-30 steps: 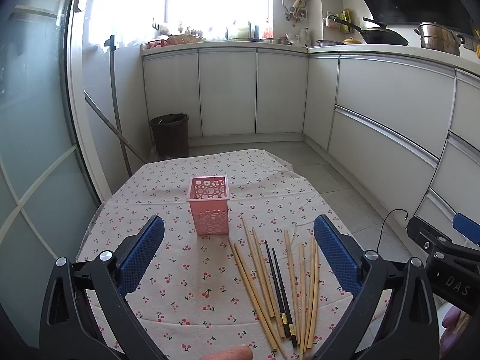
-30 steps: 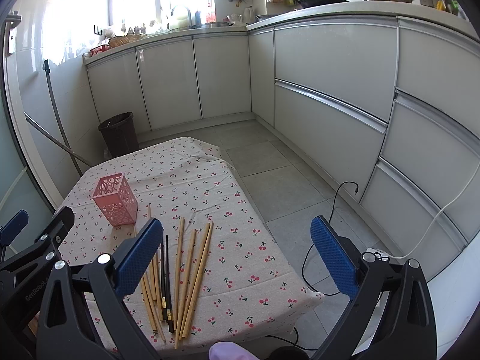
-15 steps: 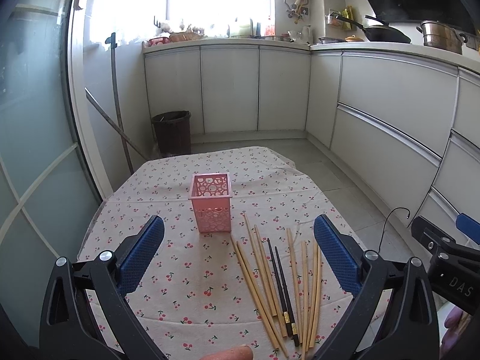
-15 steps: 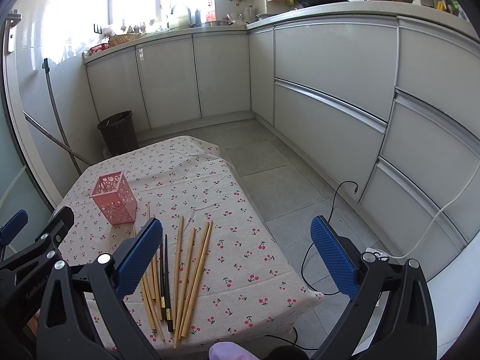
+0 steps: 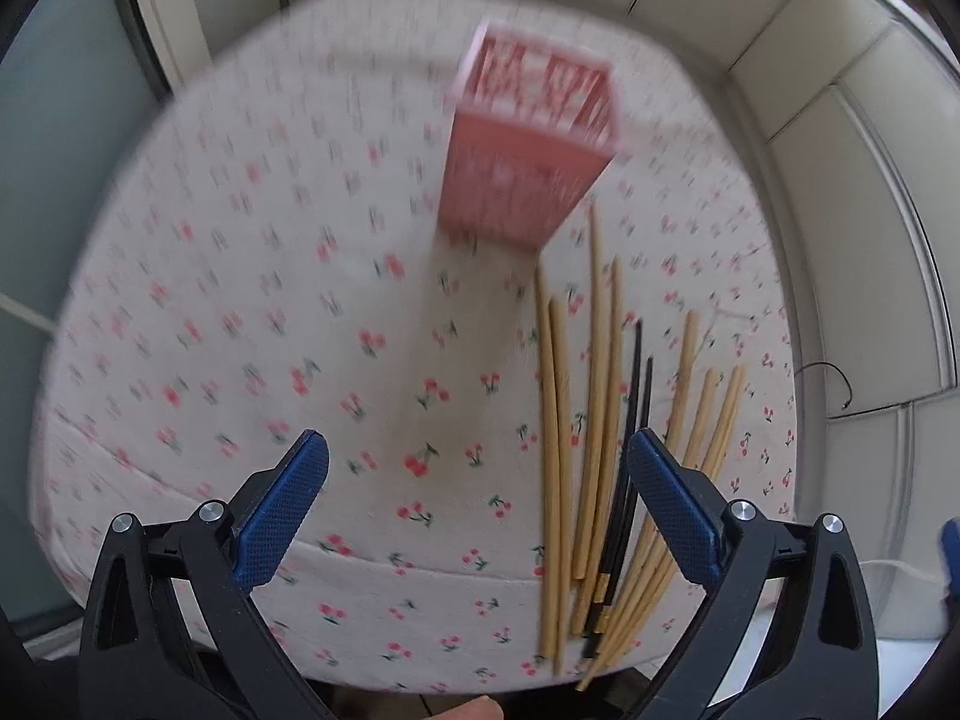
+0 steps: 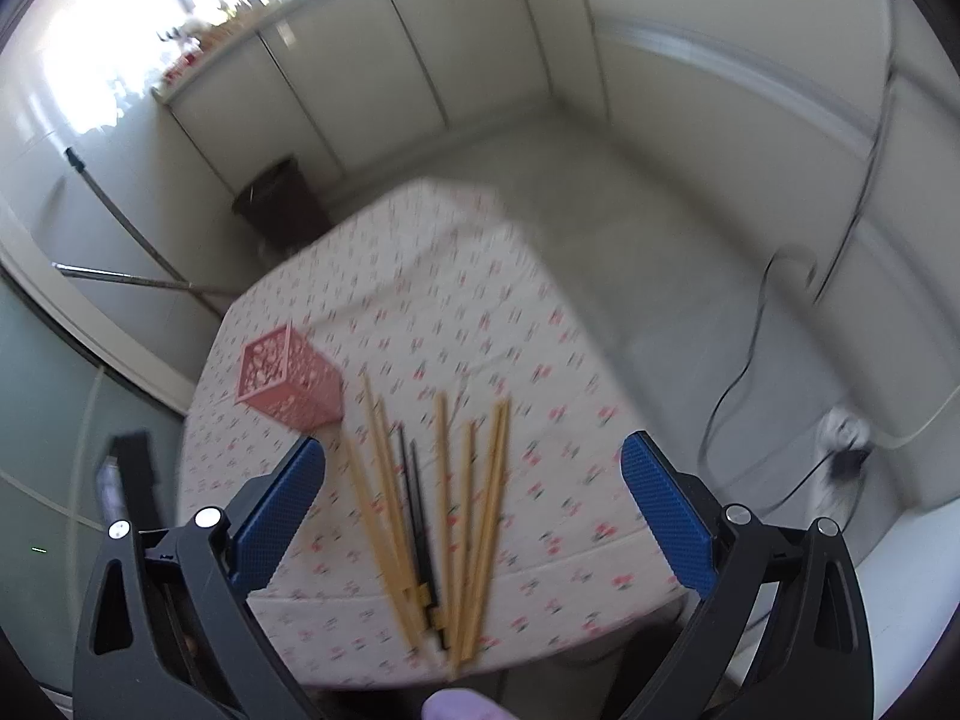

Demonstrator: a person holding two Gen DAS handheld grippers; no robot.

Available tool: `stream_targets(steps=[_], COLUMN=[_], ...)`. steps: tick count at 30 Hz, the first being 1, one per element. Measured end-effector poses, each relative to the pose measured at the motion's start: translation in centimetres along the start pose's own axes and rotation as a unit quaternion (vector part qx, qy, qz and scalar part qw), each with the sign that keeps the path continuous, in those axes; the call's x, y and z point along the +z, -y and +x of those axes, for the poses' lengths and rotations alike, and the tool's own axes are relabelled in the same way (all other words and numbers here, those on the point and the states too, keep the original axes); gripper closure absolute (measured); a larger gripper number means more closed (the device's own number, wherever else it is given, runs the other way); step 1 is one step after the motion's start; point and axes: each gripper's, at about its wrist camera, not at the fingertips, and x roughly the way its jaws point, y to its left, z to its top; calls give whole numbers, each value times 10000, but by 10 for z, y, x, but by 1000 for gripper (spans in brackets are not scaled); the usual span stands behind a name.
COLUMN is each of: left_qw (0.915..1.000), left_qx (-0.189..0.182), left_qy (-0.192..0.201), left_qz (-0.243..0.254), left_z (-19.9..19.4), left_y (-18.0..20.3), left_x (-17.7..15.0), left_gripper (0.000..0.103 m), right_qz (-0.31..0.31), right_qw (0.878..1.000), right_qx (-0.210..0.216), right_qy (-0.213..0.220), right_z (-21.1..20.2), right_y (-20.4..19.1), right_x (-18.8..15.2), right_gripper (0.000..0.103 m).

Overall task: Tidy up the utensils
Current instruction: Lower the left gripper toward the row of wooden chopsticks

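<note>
We read no legible writing in either blurred view. The chopsticks (image 5: 600, 438) lie fanned on the desk (image 5: 240, 312), long axes running from the near edge toward the pink basket (image 5: 528, 150), their near ends overhanging that edge. Bare cloth lies open to their left. Our left hand-held gripper (image 5: 477, 504) and right hand-held gripper (image 6: 471, 510) both hang wide apart, holding nothing.

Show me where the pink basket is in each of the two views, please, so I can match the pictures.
Left wrist view: the pink basket is upper centre, blurred, standing beyond the far tips of the chopsticks.
Right wrist view: the pink basket is left of centre, above this gripper's left blue pad.
Shared landmark: the two black chopsticks among the wooden ones.
</note>
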Motion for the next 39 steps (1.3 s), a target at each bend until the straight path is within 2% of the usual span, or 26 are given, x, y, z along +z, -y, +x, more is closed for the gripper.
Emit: stream_targets(steps=[2,4,5,8,9,13,17,21,25,30,36,37,39], left_qw=[9992,9991,9990,9981,9976,9959,9948,9950,9953,9930,9933,9938,9946], left_qx=[-18,161,257,544,608,727,874,777,794,1111,1037,1040,1026], left_qy=[-271,-300,-277,-193,-216,-348,-365,-365,-372,-377,-495,-393,-166], left_qz=[-277,-271,-245,-232,-249,-418,-376,-506,-409,-128,-95,-95,70], left_z=[18,27,30,42,46,63,72,81,87,101,104,104,95], left_y=[-5,-3,-1,0,1,-2,-5,-7,1,16,15,16,20], left_x=[7,14,17,25,29,39,44,47,48,49,49,45,33], left_gripper=[7,7,7,7,7,7,7,7,7,6,6,8,21], right_qz=[429,952,1090,1384,1366,1410,1801,1709,1728,1712,1862,1842,1829], right_qw=[9974,9886,9861,9782,9779,9794,9709,9715,9699,9710,9621,9610,9611], right_qx=[298,642,680,247,297,59,254,142,201,32,-22,-29,-110], right_qy=[-506,-970,-1053,-1525,-1558,-1442,-1557,-1635,-1705,-1668,-1991,-2062,-2065], right_z=[24,57,68,101,105,110,115,122,123,125,143,147,152], right_y=[11,30,37,55,55,54,65,62,60,63,73,73,73], right_x=[7,7,4,-2,0,4,8,7,4,4,-5,-6,-7], right_gripper=[7,7,7,7,7,7,7,7,7,7,7,7,7])
